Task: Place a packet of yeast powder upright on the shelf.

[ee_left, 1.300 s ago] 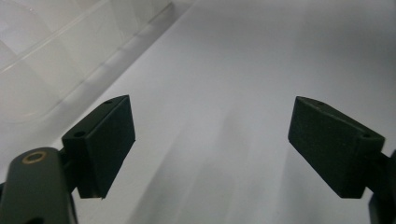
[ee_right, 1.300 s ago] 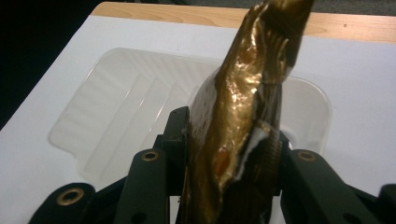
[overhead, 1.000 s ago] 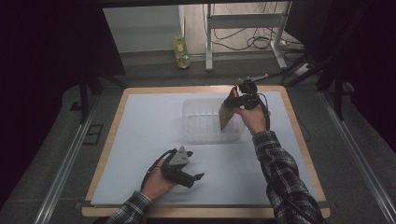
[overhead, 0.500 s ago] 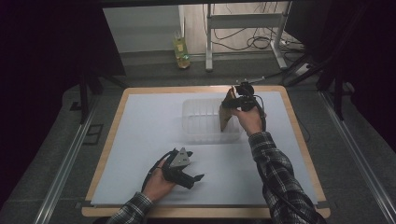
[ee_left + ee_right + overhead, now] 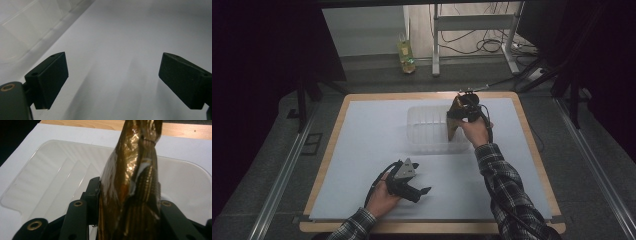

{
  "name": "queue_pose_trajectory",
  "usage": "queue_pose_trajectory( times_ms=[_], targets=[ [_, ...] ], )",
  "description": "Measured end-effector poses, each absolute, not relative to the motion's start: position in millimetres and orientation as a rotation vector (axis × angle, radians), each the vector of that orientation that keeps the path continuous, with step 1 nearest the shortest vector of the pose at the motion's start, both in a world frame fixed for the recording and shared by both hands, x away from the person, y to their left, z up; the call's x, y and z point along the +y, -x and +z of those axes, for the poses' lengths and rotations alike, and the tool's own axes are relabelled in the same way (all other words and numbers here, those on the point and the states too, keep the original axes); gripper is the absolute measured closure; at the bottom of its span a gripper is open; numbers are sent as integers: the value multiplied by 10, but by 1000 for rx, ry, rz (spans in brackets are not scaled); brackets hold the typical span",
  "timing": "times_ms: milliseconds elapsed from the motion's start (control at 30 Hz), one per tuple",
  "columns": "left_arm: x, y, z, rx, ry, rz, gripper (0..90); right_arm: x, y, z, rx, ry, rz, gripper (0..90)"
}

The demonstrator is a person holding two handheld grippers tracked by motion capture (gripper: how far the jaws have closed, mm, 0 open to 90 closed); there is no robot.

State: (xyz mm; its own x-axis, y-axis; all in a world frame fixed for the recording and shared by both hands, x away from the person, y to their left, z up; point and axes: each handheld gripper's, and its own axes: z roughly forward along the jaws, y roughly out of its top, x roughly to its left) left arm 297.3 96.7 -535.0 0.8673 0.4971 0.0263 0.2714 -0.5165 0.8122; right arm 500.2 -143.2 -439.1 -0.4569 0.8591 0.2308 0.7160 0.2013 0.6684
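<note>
Right tongs (image 5: pixel 125 202) pinch the gold foil packet (image 5: pixel 135 170) above the clear tray (image 5: pixel 50 182); left tongs (image 5: pixel 112 75) gape wide.

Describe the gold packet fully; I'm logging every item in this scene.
The gold foil packet is shiny, crinkled plastic film with a ribbed sealed seam and whitish scuffs. It stands on end, clamped between the jaws of the right tool, above the right end of the clear plastic tray. Nothing else touches it.
</note>
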Motion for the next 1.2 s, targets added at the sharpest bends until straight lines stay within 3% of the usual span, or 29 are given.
queue_pose_trajectory(
  times_ms=[633, 1200],
  targets=[
    [997, -2983, -5338, 598, -2096, 298, 55, -1465, -4928, -4312, 2304, -1380, 1107, 366],
    [961, -2977, -5359, 575, -2135, 295, 55, -1551, -4837, -4265, 2369, -1270, 1113, 227]
  ],
)
